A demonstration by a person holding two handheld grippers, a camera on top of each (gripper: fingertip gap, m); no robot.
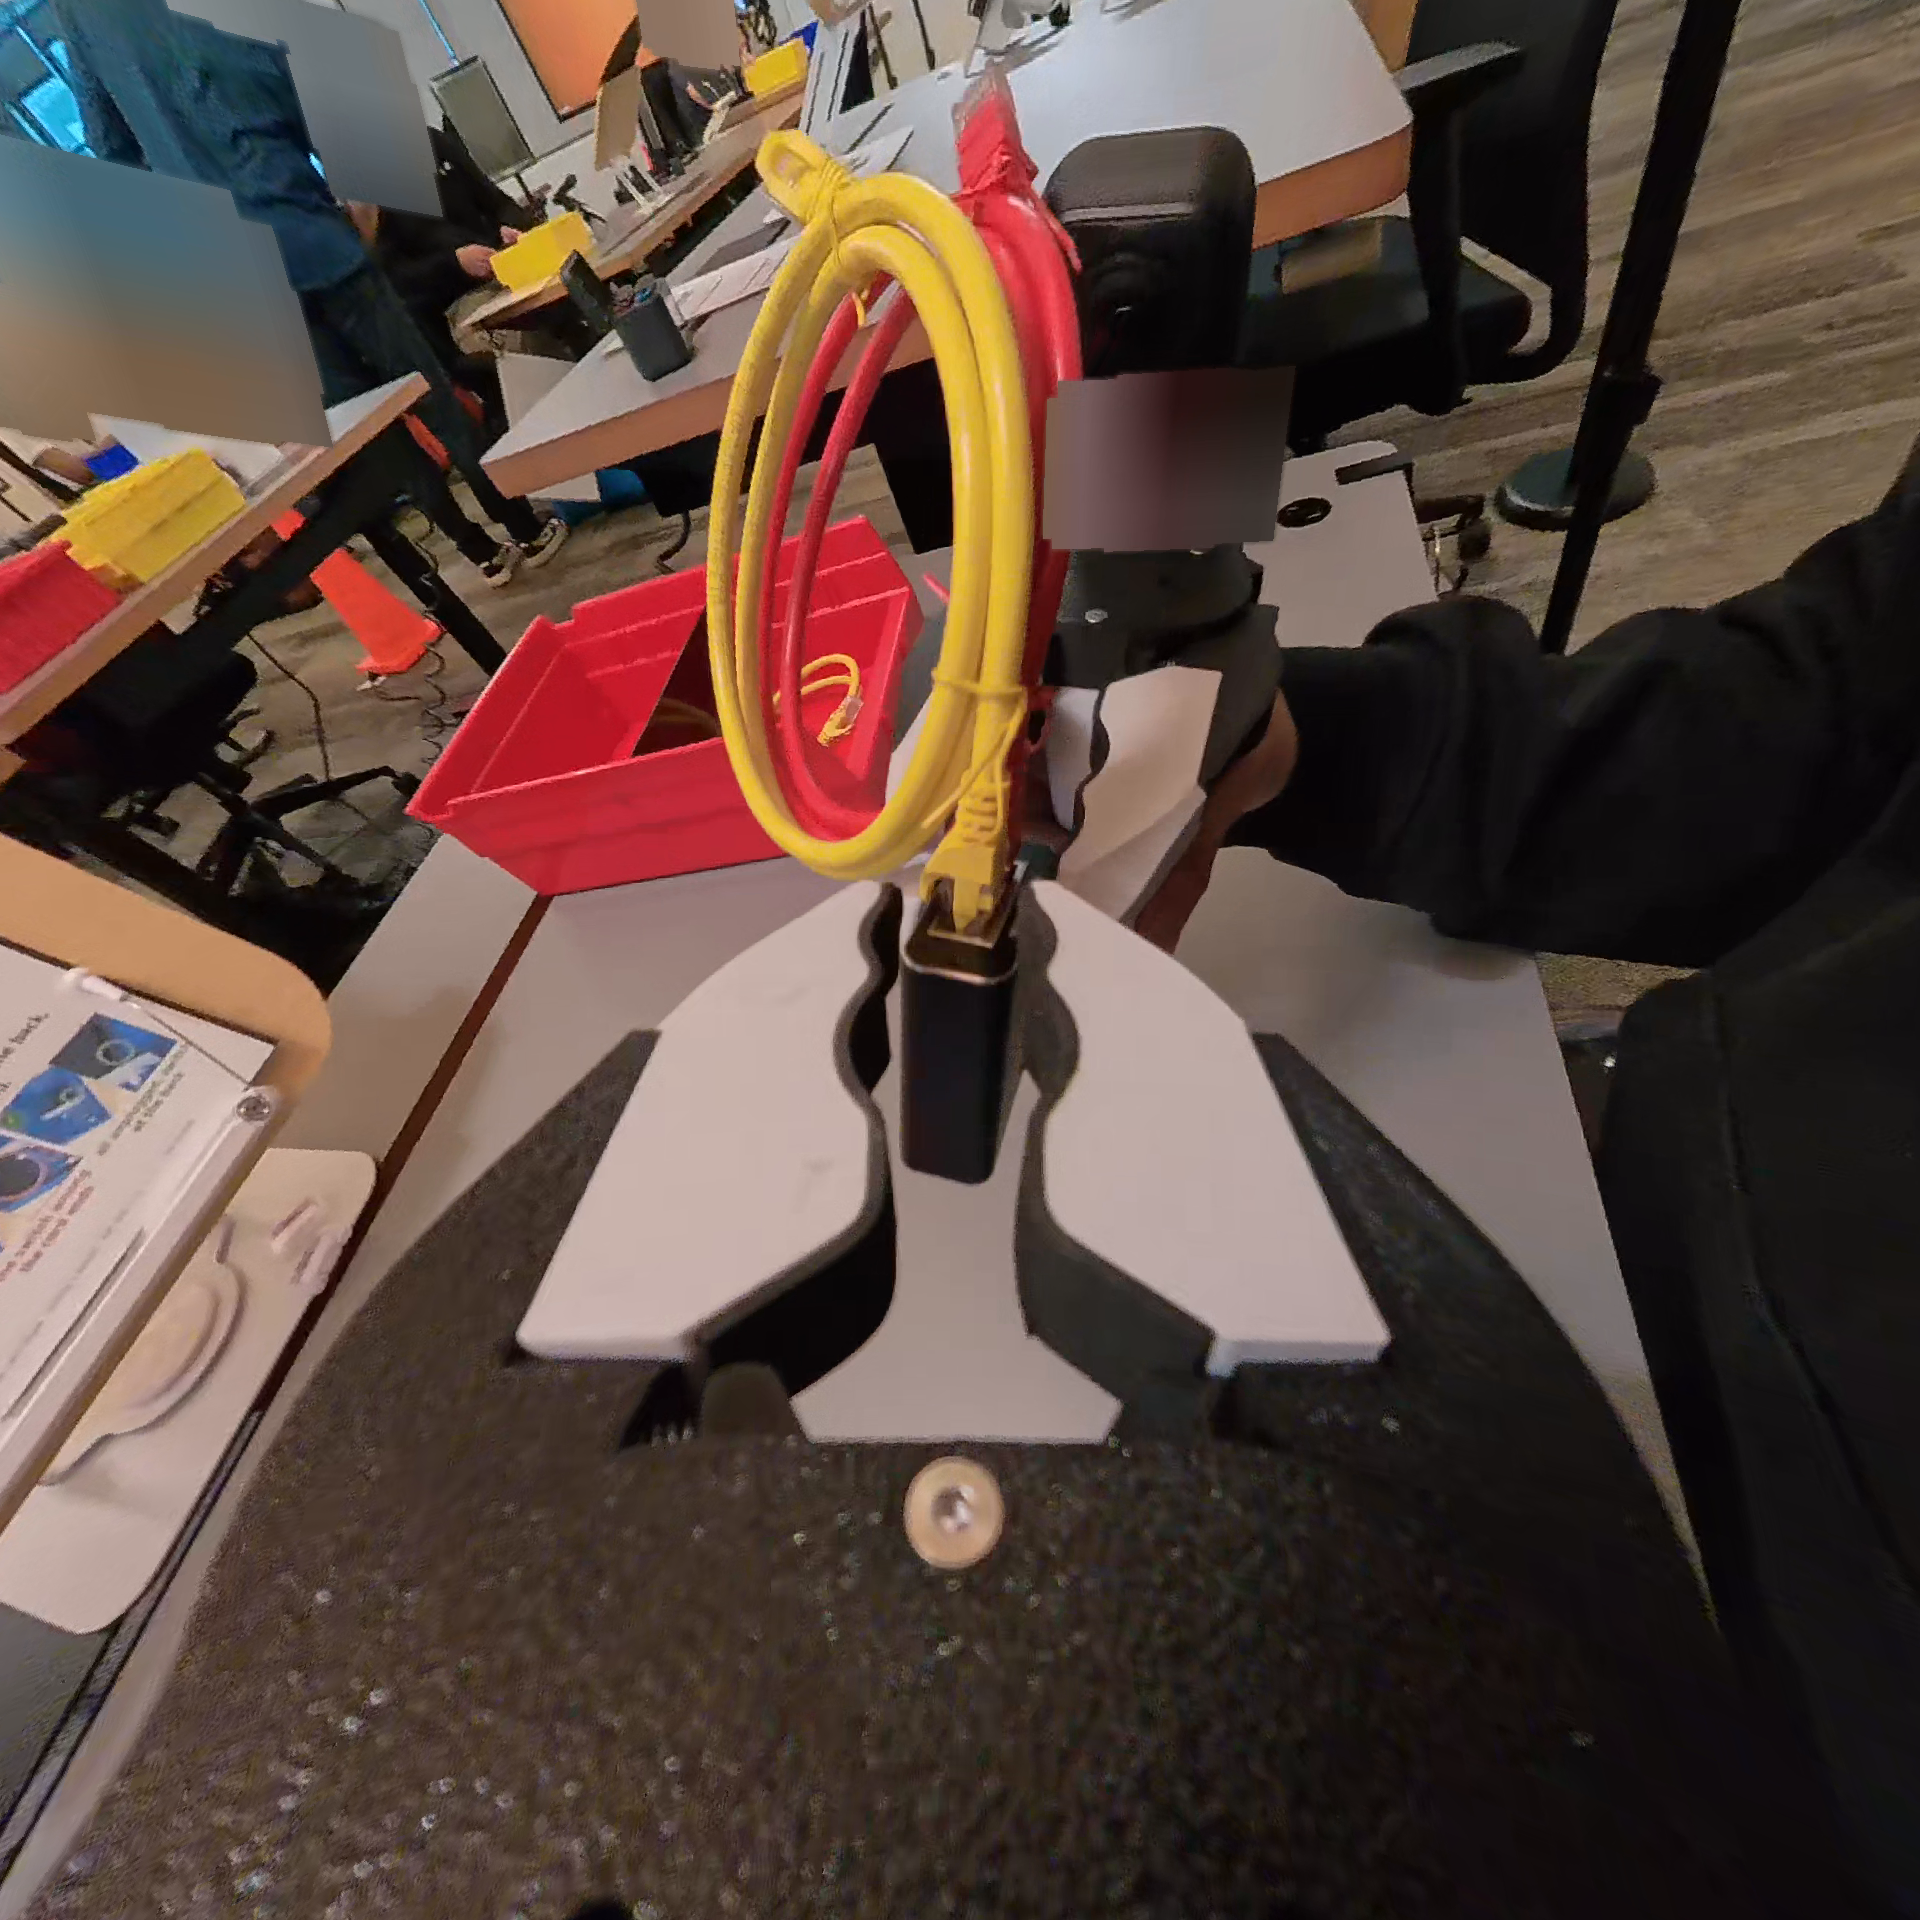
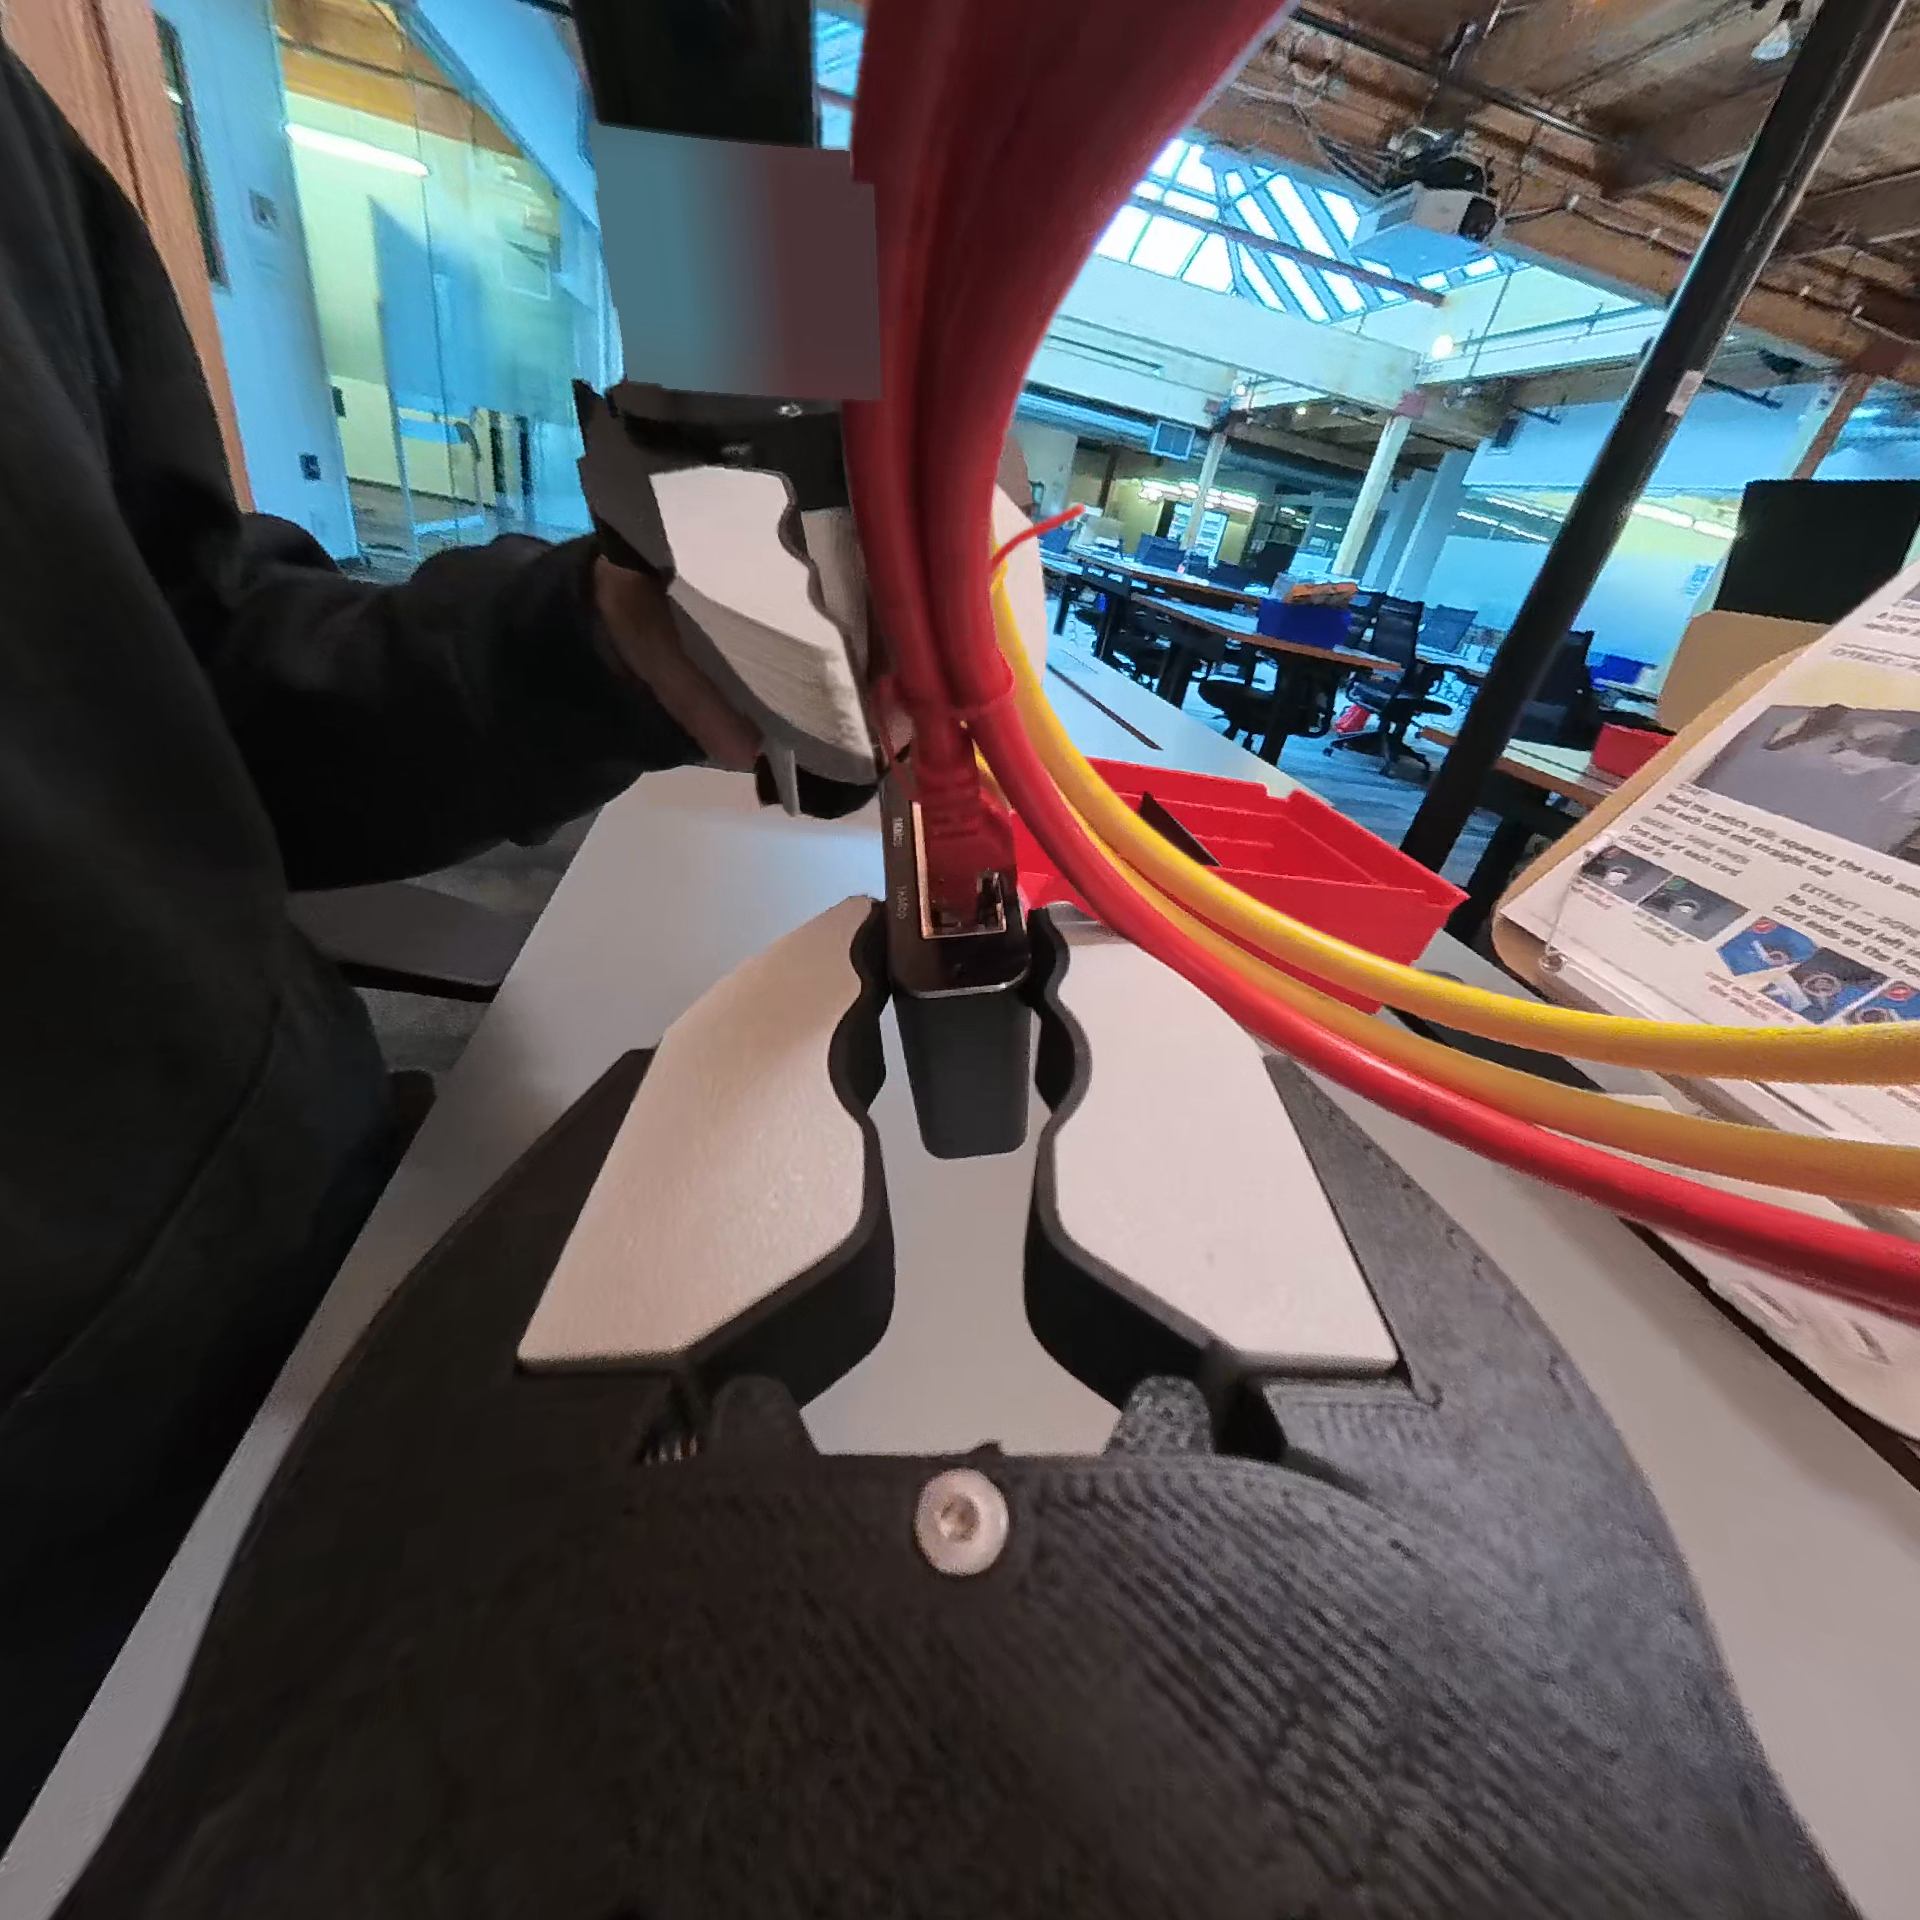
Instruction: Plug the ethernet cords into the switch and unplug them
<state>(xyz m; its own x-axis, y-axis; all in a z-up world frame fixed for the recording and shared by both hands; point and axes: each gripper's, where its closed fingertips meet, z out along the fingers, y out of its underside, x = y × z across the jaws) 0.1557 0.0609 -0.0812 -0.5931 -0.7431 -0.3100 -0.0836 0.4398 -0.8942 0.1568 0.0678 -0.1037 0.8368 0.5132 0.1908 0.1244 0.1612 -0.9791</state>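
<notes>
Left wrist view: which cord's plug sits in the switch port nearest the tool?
The yellow cord: its plug enters the switch on the camera side. The red cord runs behind it.

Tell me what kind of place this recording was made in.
Probably an open-plan office or lab workspace. Rows of long desks with office chairs fill a large hall under an exposed-beam ceiling, and yellow parts bins sit on neighbouring tables.

Open workshop – long desks, black chairs; skylights overhead.
</notes>
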